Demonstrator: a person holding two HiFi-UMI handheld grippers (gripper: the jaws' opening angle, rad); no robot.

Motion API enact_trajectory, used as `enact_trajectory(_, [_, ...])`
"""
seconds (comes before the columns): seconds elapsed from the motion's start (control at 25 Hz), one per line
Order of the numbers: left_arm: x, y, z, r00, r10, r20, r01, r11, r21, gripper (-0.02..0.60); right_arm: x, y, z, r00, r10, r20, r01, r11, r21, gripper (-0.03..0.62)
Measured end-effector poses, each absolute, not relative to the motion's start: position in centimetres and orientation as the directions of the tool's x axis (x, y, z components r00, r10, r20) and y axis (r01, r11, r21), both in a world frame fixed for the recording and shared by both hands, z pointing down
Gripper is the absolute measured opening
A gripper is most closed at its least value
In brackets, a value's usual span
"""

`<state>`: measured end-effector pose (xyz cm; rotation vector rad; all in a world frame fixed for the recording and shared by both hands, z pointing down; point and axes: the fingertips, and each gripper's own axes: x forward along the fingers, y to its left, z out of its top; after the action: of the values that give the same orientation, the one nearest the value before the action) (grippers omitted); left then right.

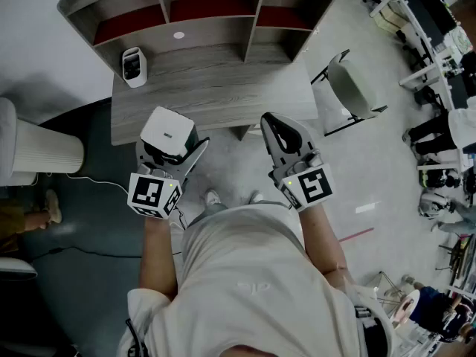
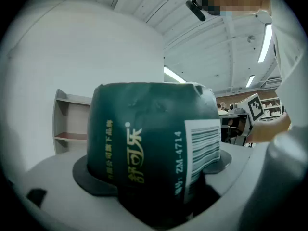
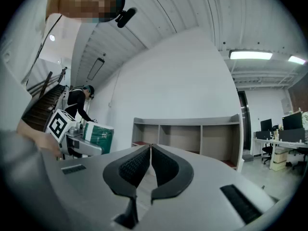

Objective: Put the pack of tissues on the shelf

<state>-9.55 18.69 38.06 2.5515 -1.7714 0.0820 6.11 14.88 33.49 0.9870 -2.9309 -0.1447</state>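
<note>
Holding the load on our left side, the left tongs [image 1: 169, 153] are spread about as wide as they go and clamped across the pack of tissues [image 1: 168, 129]. That wide bite makes sense, we reckon, for a bulky, soft block: the left gripper view shows the dark green wrapper and its barcode bulging between the pads. The pack sits upright with its white top up, carried in the air at the near edge of the desk [image 1: 223, 88] and well short of the shelf [image 1: 253, 17] at the back. Held level like this, it looks ready to slide straight into an open compartment. One thing to watch is a small white device [image 1: 134, 67] standing on the desk's left part in front of the left compartment, so the middle bay looks to us the cleaner target. Over on our right, the right tongs [image 1: 272, 127] are pressed together with nothing between them and parked level beside the load, out of the way, we judge. Further right, a chair [image 1: 349, 88] stands clear of the desk.
</note>
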Motion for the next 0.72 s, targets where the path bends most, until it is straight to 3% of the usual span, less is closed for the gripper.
enact_trajectory(0.72, [-16.1, 15.0, 41.4, 0.421, -0.902, 0.1, -0.907, -0.419, 0.039, 0.52, 0.4, 11.4, 36.1, -0.73, -0.682, 0.036, -0.683, 0.731, -0.003, 0.038])
